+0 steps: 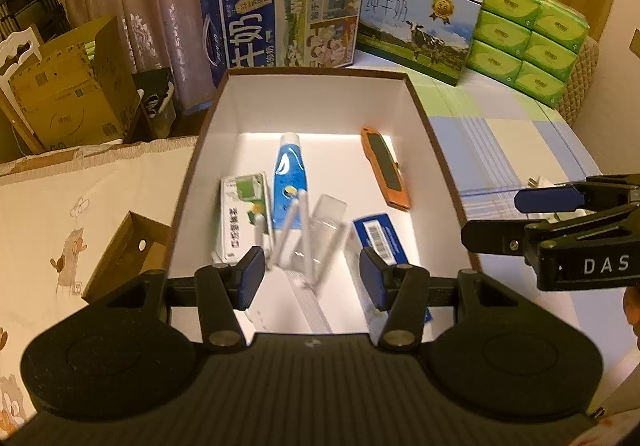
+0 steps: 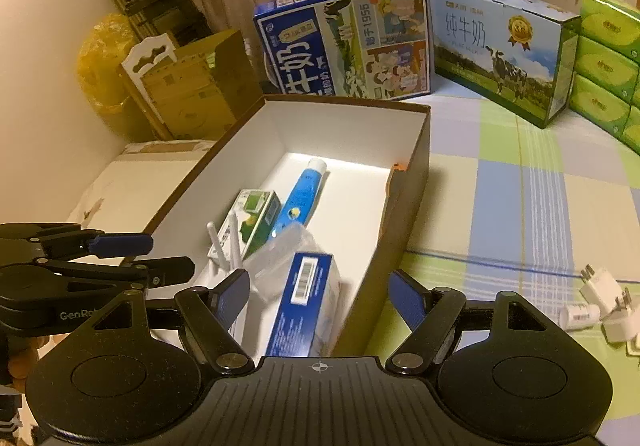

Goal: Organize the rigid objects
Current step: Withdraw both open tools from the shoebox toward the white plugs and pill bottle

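A brown box with a white inside [image 1: 316, 72] [image 2: 348, 100] stands on the checked cloth. In it lie a green-white carton [image 1: 244, 214] [image 2: 256, 218], a blue tube [image 1: 289, 178] [image 2: 304, 194], an orange utility knife [image 1: 386, 166], a clear plastic case [image 1: 328, 222] [image 2: 280, 258], a blue barcode box [image 1: 380, 238] [image 2: 308, 298] and a white router with antennas [image 1: 298, 242] [image 2: 224, 246]. My left gripper [image 1: 313, 278] [image 2: 120, 258] hovers open over the box's near end, above the router, gripping nothing. My right gripper [image 2: 320, 294] [image 1: 516, 218] is open and empty over the box's near right wall.
White plug adapters [image 2: 600, 286] and a small white cylinder [image 2: 576, 316] lie on the cloth right of the box. Two milk cartons [image 1: 280, 10] [image 1: 416, 22] and green tissue packs [image 1: 528, 30] line the back. Cardboard boxes [image 1: 68, 94] stand at the left, and a small open one [image 1: 128, 254] is near.
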### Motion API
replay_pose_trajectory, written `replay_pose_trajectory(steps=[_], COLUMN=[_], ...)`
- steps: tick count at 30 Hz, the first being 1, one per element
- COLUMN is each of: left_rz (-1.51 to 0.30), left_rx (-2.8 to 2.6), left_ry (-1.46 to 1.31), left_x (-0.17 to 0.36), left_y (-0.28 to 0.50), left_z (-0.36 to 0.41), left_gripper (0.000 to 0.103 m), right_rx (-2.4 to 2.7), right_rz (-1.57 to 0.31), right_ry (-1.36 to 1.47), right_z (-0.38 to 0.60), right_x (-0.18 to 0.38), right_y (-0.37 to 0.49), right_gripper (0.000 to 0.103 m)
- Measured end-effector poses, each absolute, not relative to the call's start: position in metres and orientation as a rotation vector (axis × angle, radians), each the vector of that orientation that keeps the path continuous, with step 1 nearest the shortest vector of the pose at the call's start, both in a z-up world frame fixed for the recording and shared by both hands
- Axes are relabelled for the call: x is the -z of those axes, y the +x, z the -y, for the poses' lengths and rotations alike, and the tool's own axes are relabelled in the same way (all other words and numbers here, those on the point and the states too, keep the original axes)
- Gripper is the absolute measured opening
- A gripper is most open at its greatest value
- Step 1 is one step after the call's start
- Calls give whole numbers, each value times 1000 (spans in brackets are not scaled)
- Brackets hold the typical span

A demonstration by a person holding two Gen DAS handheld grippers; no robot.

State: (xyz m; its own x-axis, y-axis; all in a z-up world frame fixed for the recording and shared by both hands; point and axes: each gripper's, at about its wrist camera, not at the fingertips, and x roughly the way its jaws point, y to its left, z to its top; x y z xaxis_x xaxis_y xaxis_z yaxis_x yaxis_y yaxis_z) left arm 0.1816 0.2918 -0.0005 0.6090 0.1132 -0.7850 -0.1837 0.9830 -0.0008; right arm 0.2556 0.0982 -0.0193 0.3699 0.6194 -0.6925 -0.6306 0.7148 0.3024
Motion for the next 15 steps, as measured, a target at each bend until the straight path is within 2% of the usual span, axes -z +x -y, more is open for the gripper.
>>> replay_pose_trajectory(steps=[15], left_rz=[-938], left_rx=[-222], left_ry=[-116], left_x=[7], left_y=[159], left_z=[-229], left_gripper=[48], right_rx=[-865], right_rz=[-908], right_ry=[-31], right_z=[-38], right_x=[27], right_y=[237], right_gripper=[74])
